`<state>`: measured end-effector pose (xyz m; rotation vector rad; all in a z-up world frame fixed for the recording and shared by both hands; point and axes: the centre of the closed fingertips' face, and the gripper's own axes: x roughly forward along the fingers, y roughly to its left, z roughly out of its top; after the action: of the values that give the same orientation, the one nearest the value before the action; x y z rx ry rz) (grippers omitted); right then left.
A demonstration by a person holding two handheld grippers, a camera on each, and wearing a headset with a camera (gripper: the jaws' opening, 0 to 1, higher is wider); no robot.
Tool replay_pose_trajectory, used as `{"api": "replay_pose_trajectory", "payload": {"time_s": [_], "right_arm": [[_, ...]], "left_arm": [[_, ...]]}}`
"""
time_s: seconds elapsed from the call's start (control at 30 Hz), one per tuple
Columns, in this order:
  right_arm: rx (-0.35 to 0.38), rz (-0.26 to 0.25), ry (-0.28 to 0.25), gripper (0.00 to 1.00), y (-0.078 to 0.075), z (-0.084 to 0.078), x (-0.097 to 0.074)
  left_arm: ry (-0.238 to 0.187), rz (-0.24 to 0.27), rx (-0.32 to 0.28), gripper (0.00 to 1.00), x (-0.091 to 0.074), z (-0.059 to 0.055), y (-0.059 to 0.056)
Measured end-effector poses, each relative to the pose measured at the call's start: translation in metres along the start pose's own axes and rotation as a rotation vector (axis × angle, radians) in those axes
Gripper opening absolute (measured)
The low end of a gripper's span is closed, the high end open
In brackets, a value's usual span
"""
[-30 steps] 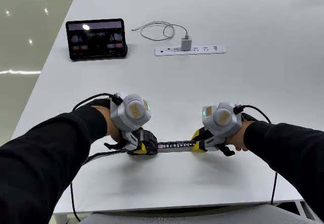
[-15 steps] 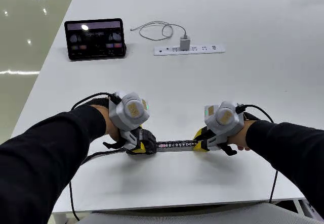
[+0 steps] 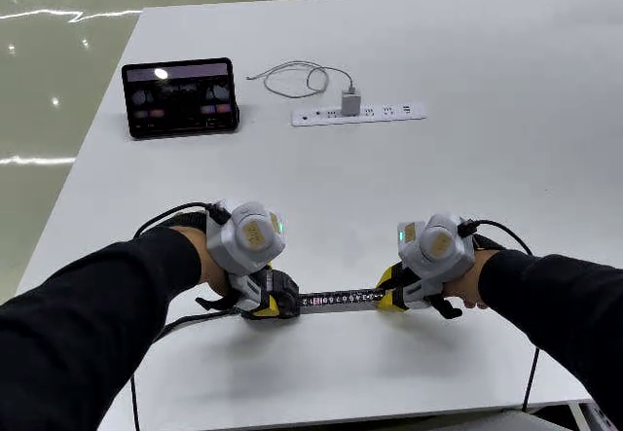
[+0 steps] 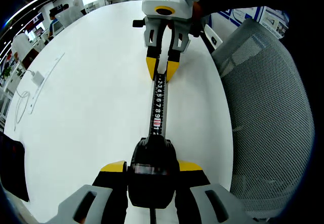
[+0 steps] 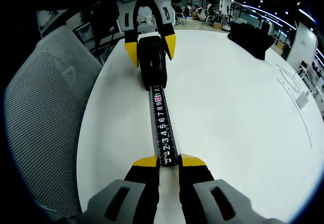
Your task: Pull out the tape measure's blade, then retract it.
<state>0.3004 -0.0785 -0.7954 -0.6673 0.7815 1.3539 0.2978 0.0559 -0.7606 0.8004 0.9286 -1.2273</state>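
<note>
On left side: tape measure case (image 4: 152, 176), clamped in left gripper (image 3: 274, 305). From case, blade (image 5: 162, 118) extends straight rightward, short length out; right gripper (image 5: 167, 161), at end farthest from case, jaws closed on blade tip.

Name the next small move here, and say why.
Probably draw the right gripper a little farther from the tape measure case: it pinches the blade tip, the left gripper clamps the case, and only a short run of blade is out.

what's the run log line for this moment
left hand-held gripper: shut on tape measure case | right hand-held gripper: shut on blade | blade: partly out
</note>
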Motion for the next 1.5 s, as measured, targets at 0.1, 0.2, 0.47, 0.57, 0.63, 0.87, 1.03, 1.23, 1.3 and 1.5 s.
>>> {"api": "replay_pose_trajectory", "payload": {"time_s": [0.1, 0.2, 0.47, 0.57, 0.63, 0.87, 1.03, 1.23, 1.3, 1.5], "right_arm": [[-0.001, -0.001, 0.000, 0.09, -0.001, -0.001, -0.001], [-0.001, -0.002, 0.004, 0.09, -0.002, -0.003, -0.003], [0.011, -0.008, 0.003, 0.09, -0.003, -0.009, -0.007], [0.016, -0.010, -0.001, 0.09, -0.003, -0.011, -0.009], [0.014, -0.010, 0.001, 0.09, -0.003, -0.011, -0.010], [0.022, -0.015, -0.005, 0.09, -0.004, -0.016, -0.014], [0.011, -0.016, -0.004, 0.09, -0.005, -0.018, -0.015], [0.016, -0.019, -0.002, 0.09, -0.006, -0.022, -0.017], [0.021, -0.019, 0.000, 0.09, -0.006, -0.023, -0.018], [0.031, -0.023, -0.004, 0.09, -0.007, -0.026, -0.020]], "left_arm": [[-0.002, 0.000, -0.001, 0.32, 0.000, 0.000, 0.000], [-0.001, -0.002, -0.001, 0.32, 0.000, 0.000, 0.000], [0.001, -0.002, -0.001, 0.32, 0.000, 0.000, 0.000], [0.000, -0.003, -0.002, 0.32, 0.000, 0.000, 0.000], [0.001, -0.003, -0.002, 0.32, 0.000, 0.000, 0.000], [0.000, -0.001, -0.004, 0.32, 0.001, 0.000, 0.001], [-0.002, -0.002, -0.004, 0.32, 0.001, 0.000, 0.001], [0.000, -0.003, -0.001, 0.32, 0.001, 0.000, 0.001], [0.000, -0.003, -0.003, 0.32, 0.001, 0.000, 0.001], [0.004, -0.002, 0.000, 0.32, 0.001, 0.000, 0.001]]}}
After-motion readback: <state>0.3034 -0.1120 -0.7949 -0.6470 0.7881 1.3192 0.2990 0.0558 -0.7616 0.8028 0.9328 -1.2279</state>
